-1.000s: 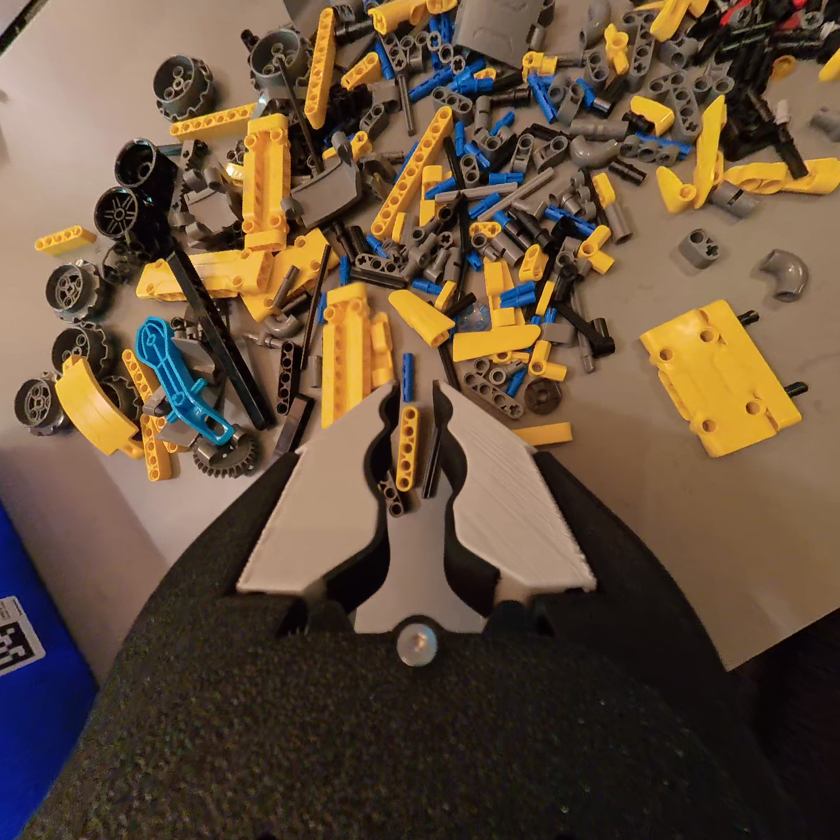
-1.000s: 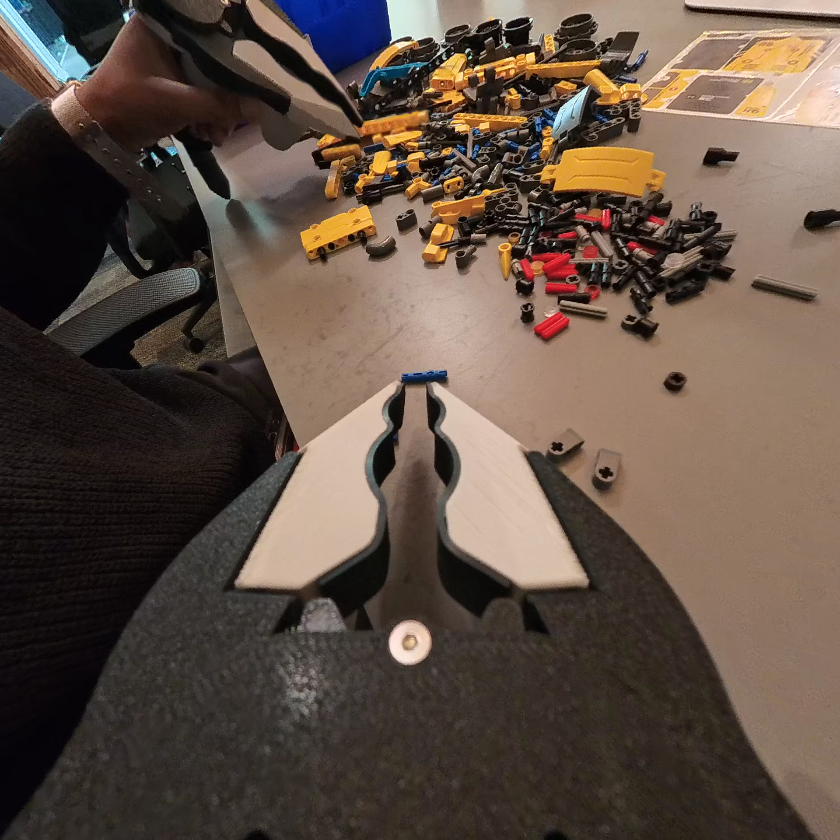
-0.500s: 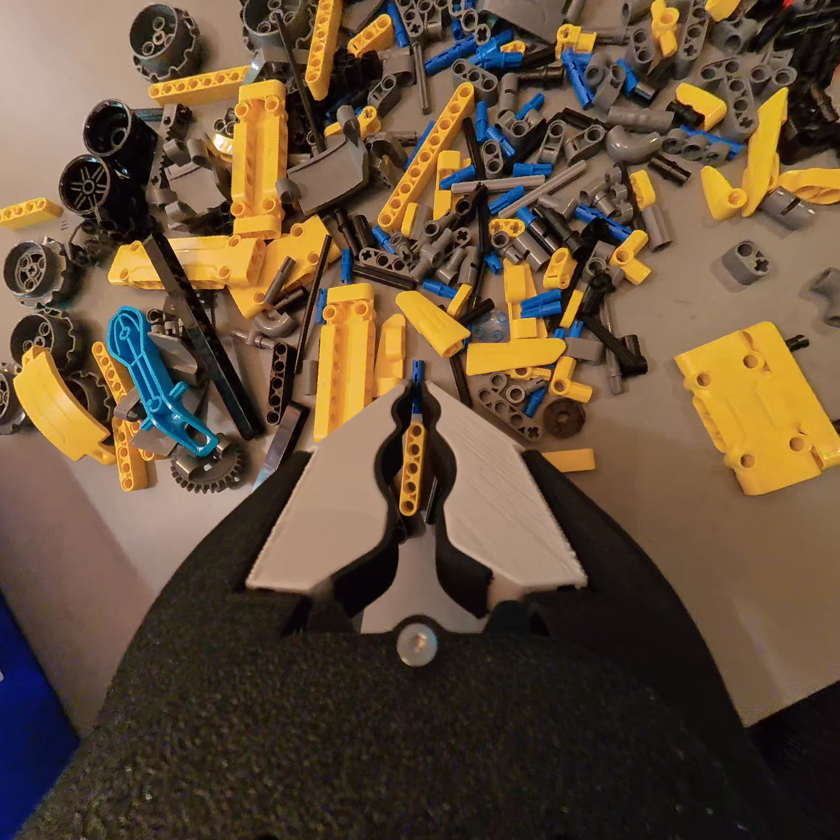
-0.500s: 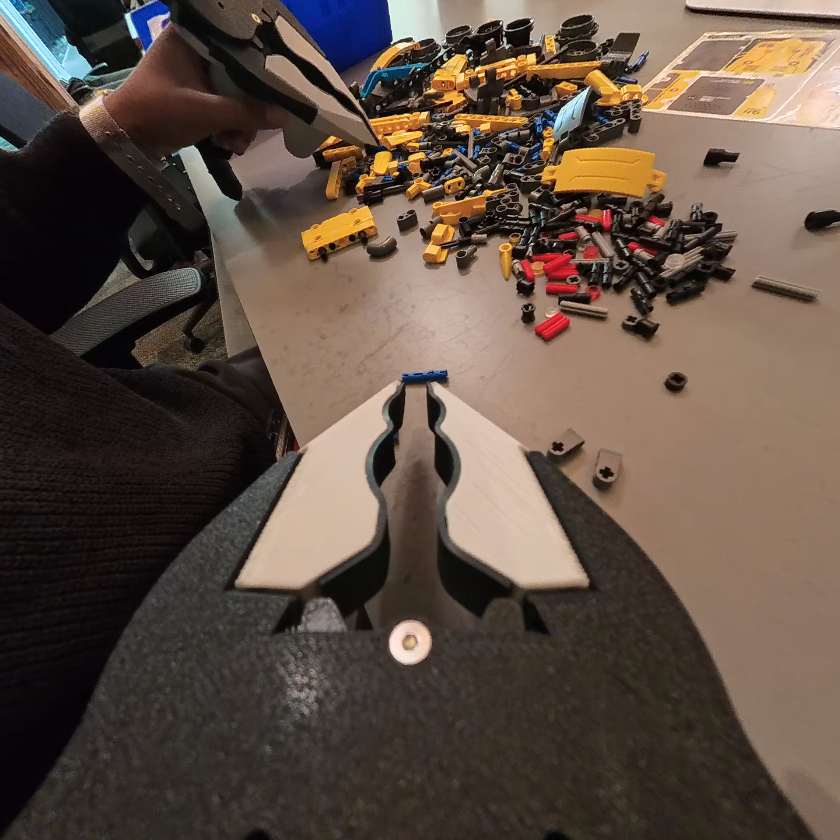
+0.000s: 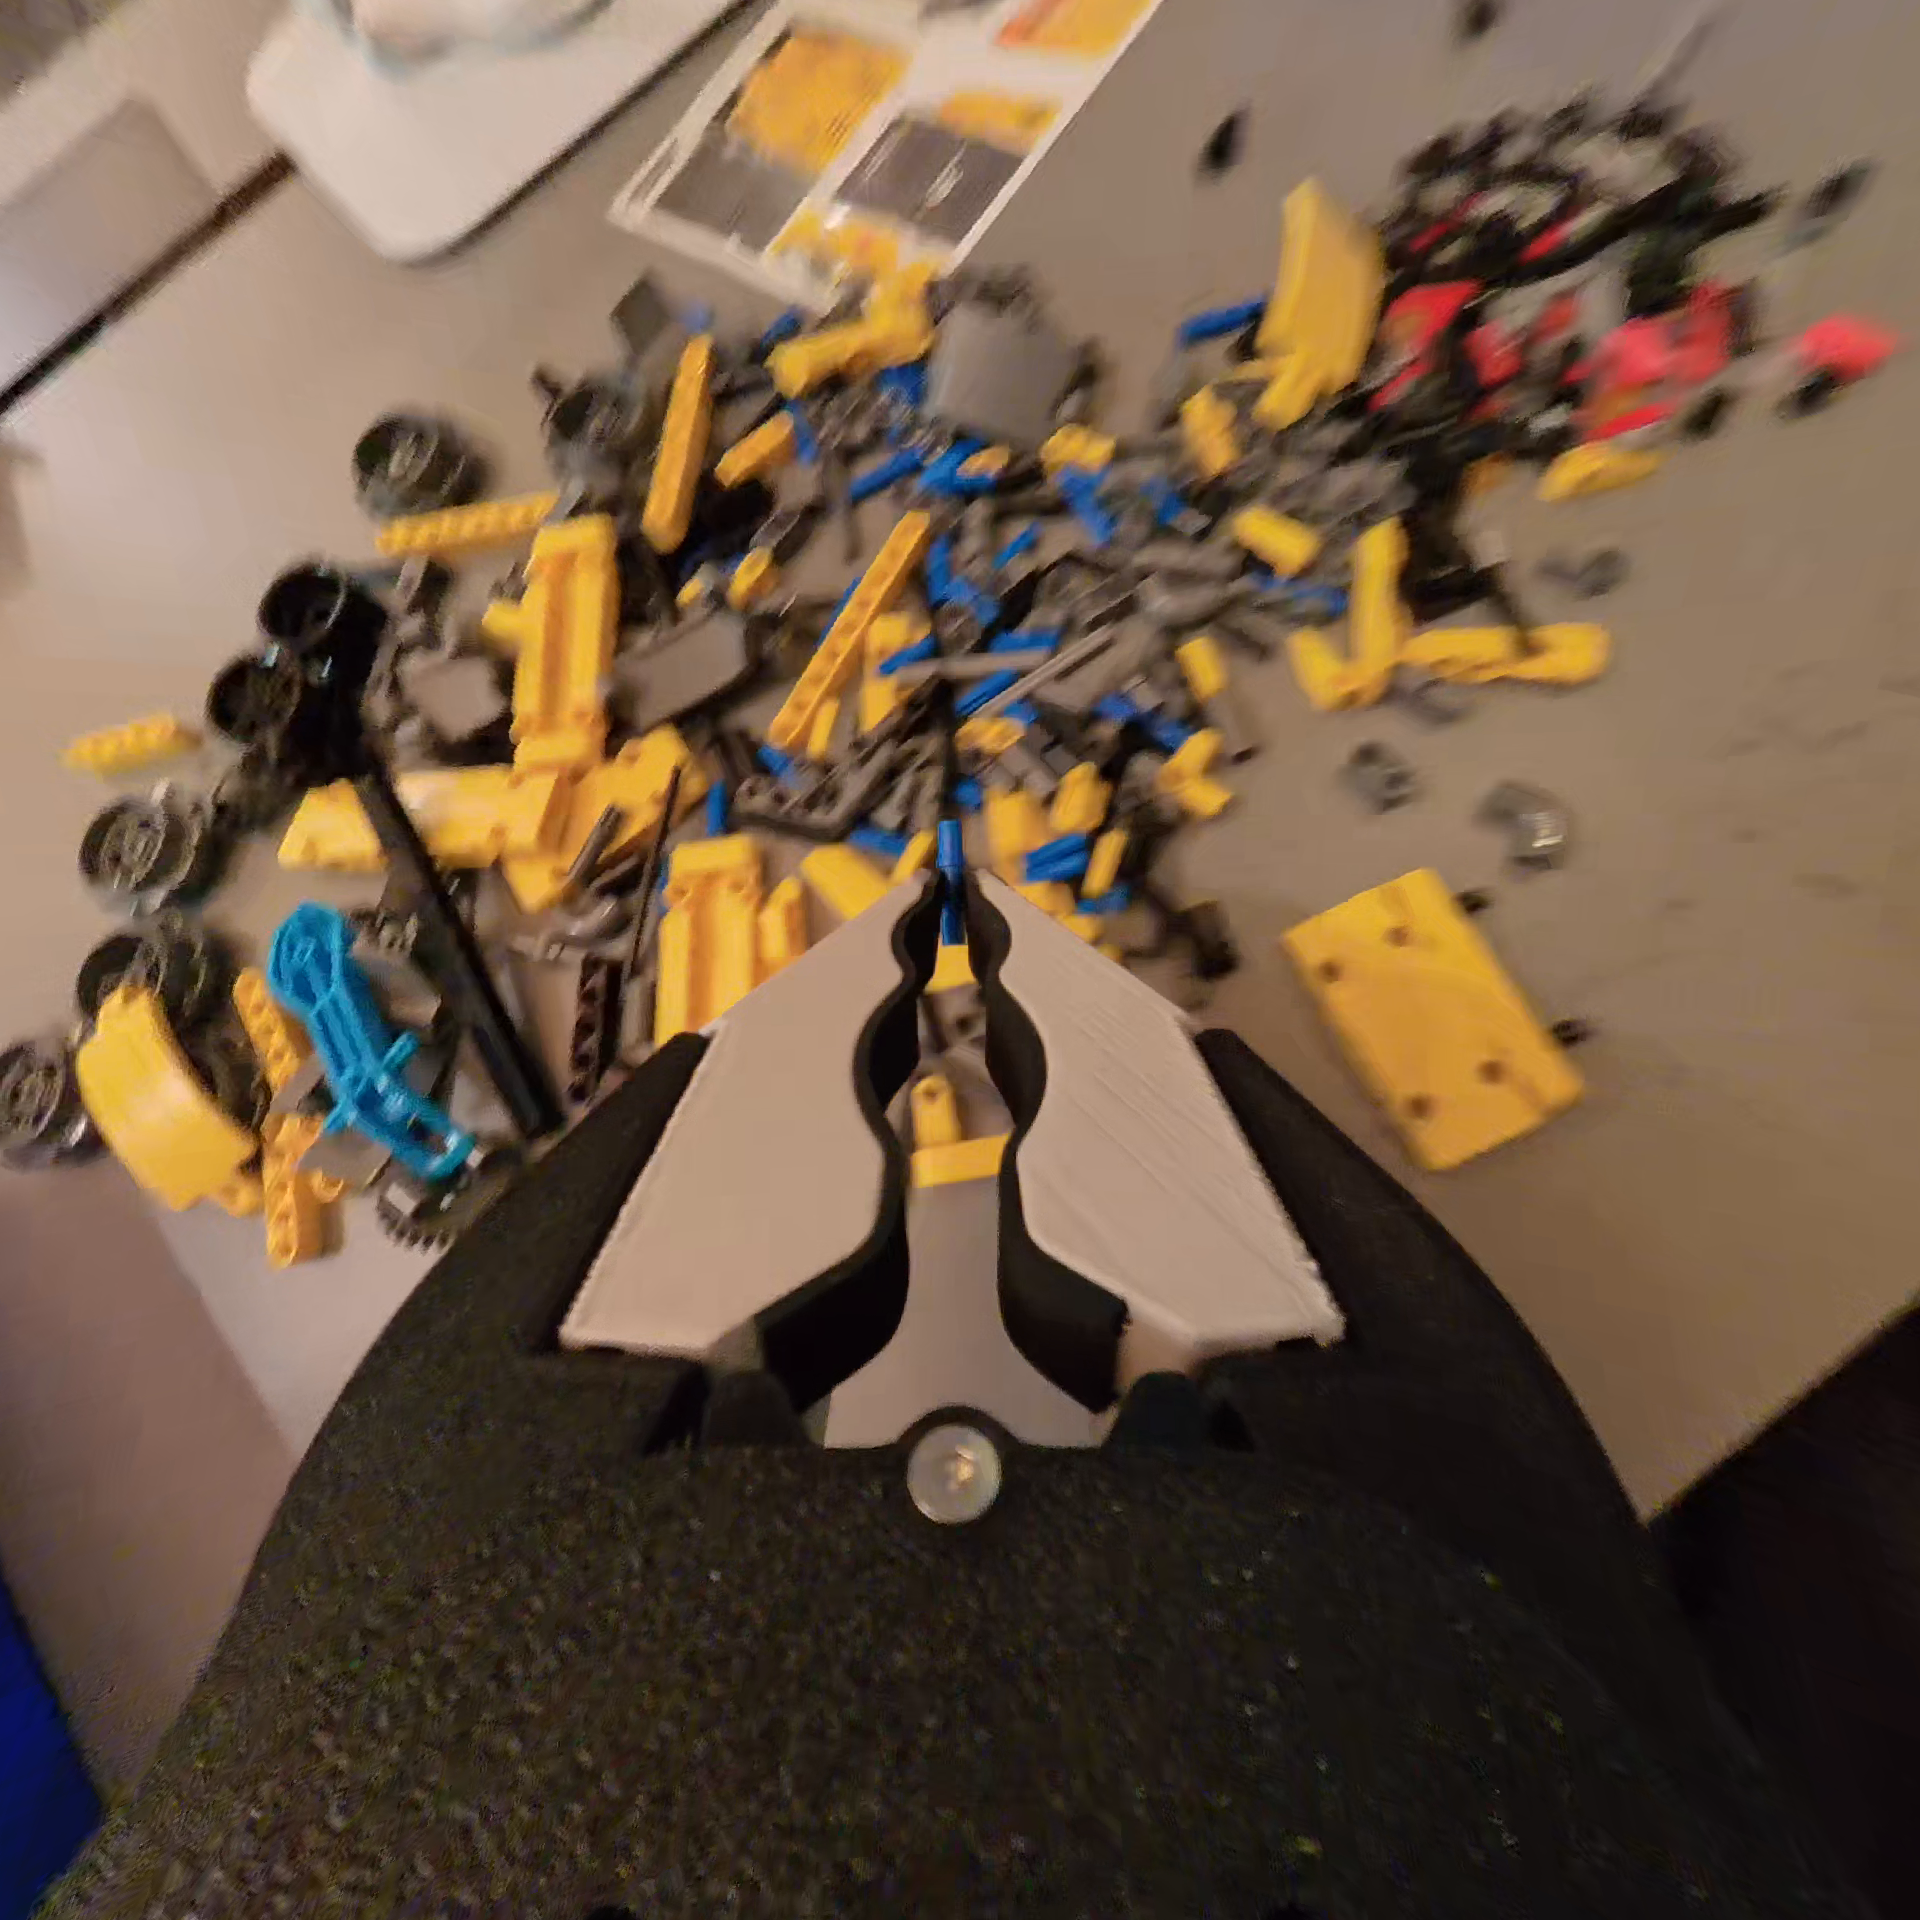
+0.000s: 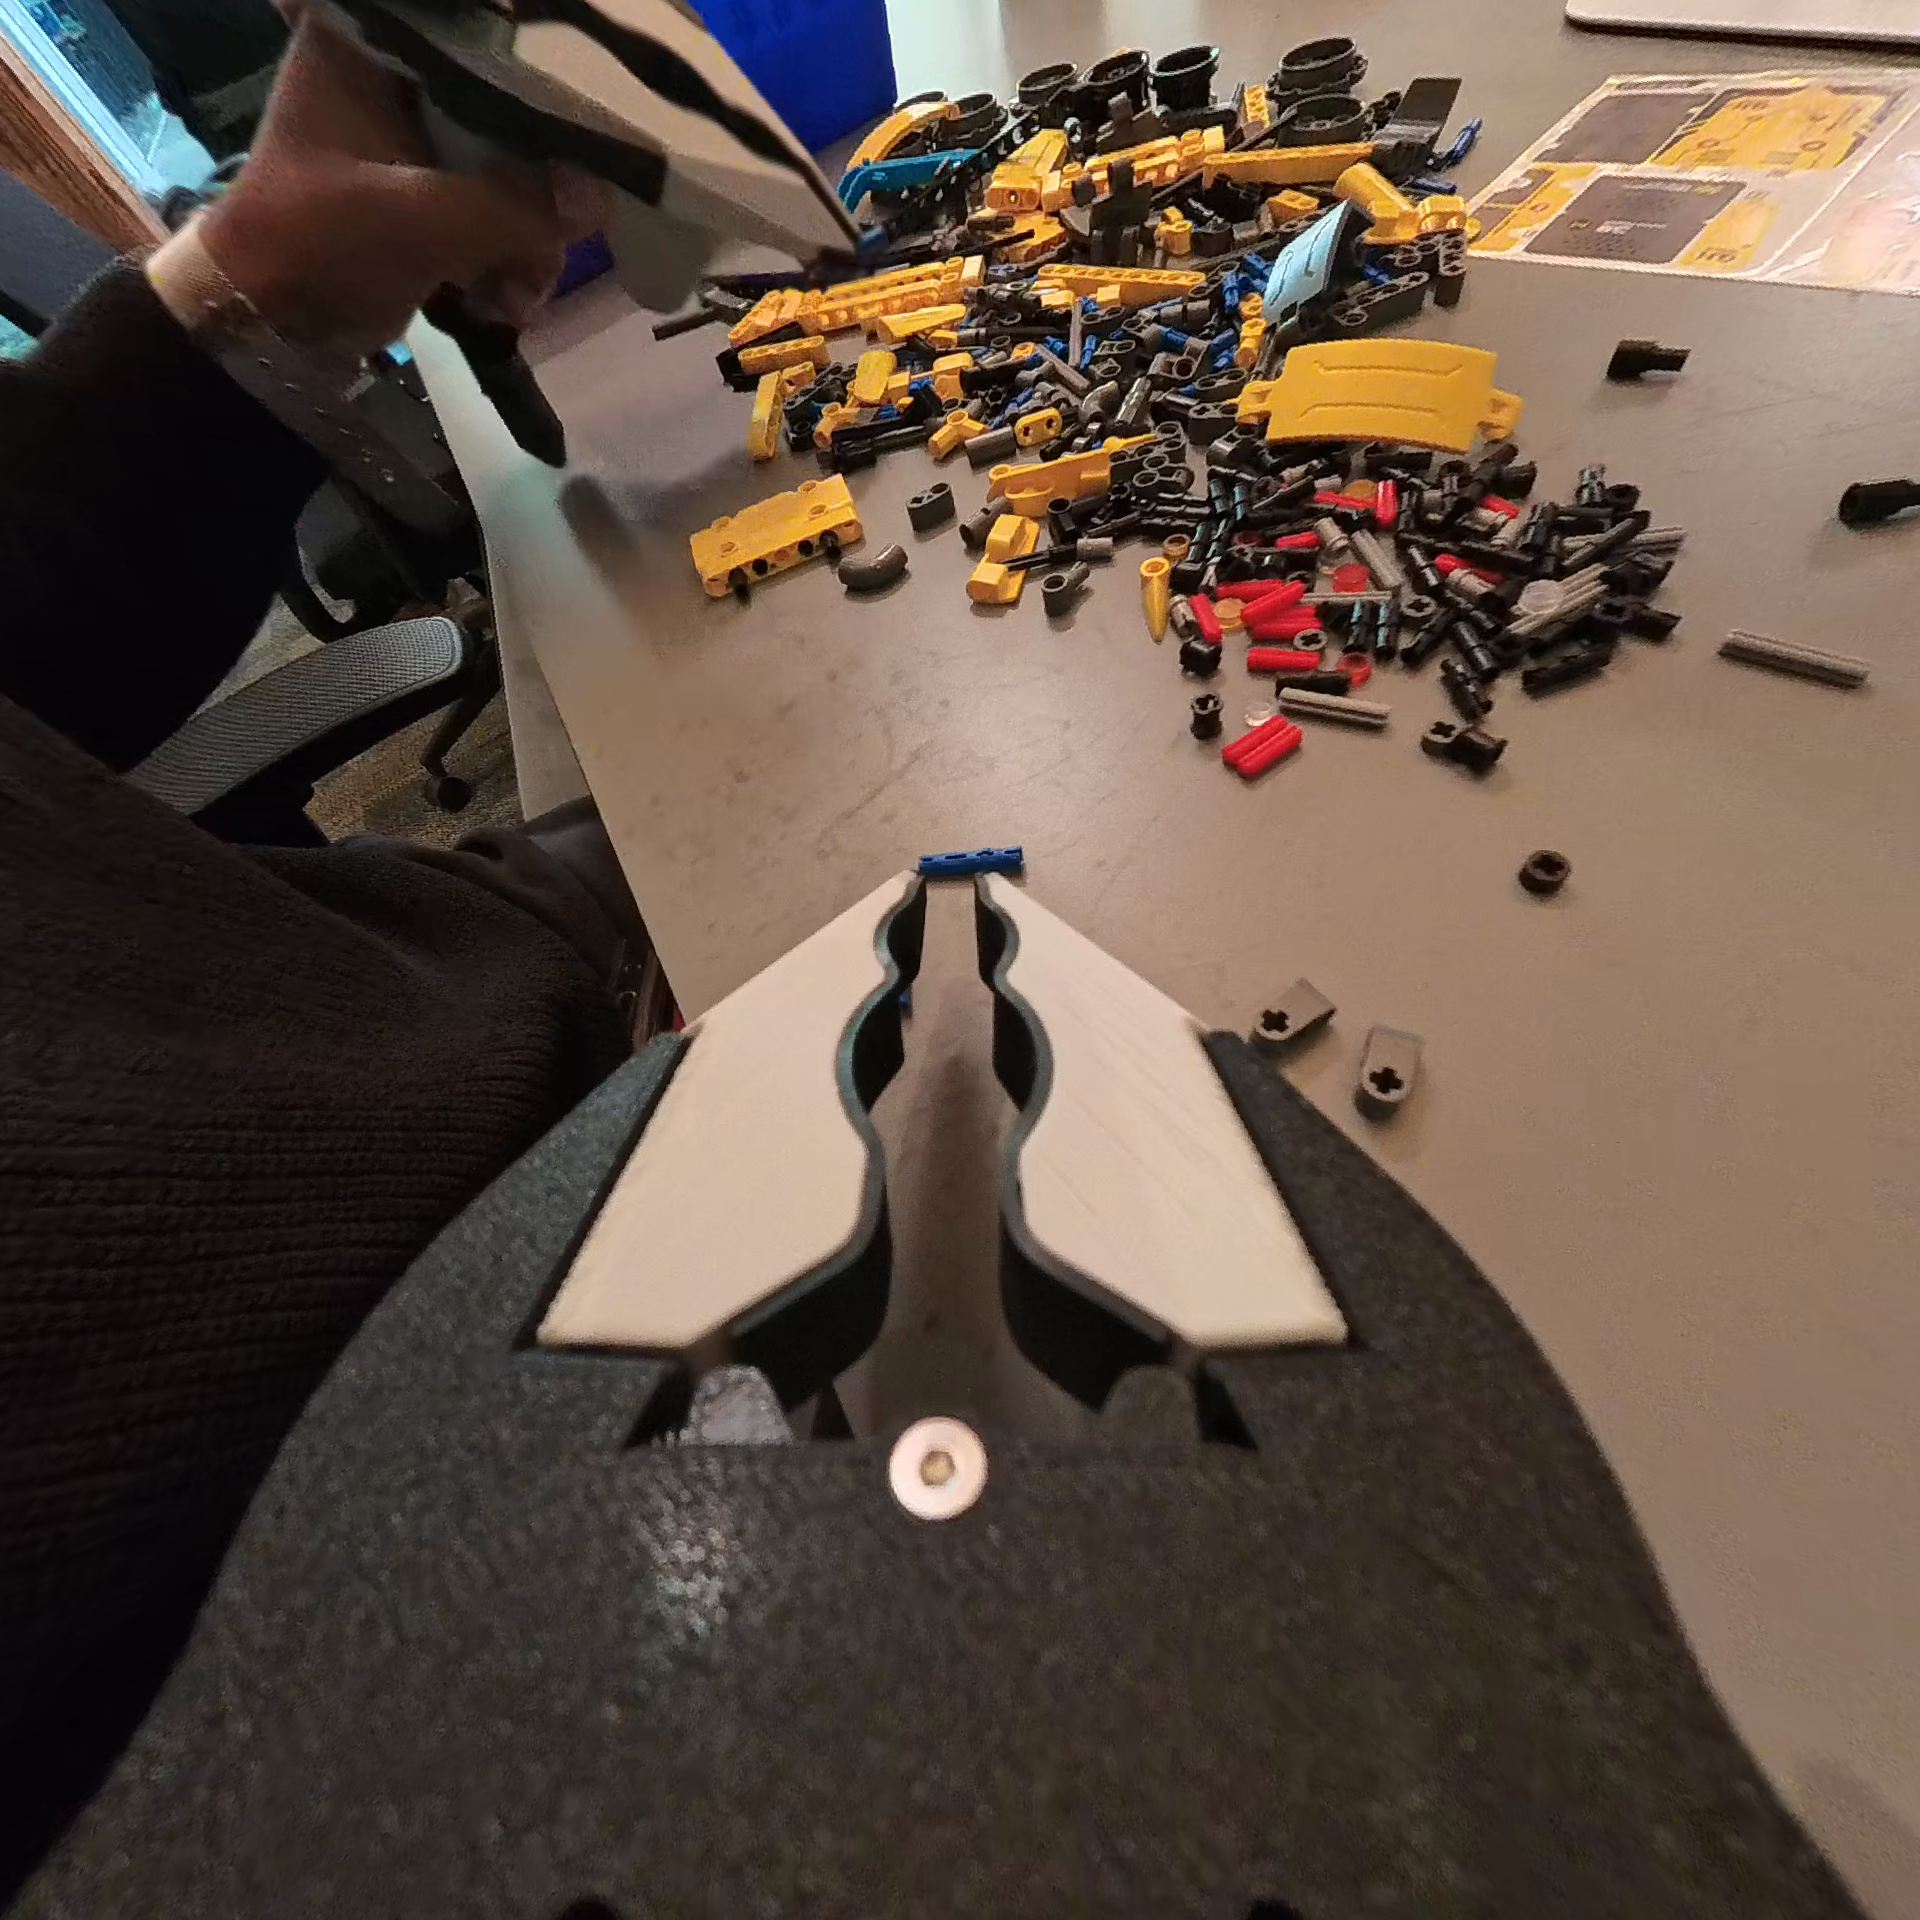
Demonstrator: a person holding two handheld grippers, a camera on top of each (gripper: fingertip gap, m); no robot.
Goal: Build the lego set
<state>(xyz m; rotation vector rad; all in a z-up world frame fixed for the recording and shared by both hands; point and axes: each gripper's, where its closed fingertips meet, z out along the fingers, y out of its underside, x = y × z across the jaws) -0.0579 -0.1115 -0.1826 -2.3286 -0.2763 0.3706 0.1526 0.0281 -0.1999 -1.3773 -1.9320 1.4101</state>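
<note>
My left gripper is shut on a small blue pin, which sticks out past the tips. It hangs above a pile of yellow, grey, blue and black building pieces on a grey table; this view is blurred. In the right wrist view the left gripper is raised over the pile's near-left edge, held by a hand. My right gripper is shut on another blue pin, held crosswise at its tips, low over bare table near the front edge.
A flat yellow panel lies right of the left gripper. Red and black pins lie scattered right of the pile. Two grey connectors sit by the right gripper. A printed sheet lies far right. An office chair stands off the table's left edge. There is about 25 cm between the tips of the two grippers.
The left gripper closed on a blue pin at the near edge of the pile, then rose and pulled back with it. The right gripper stayed still with its pin.
</note>
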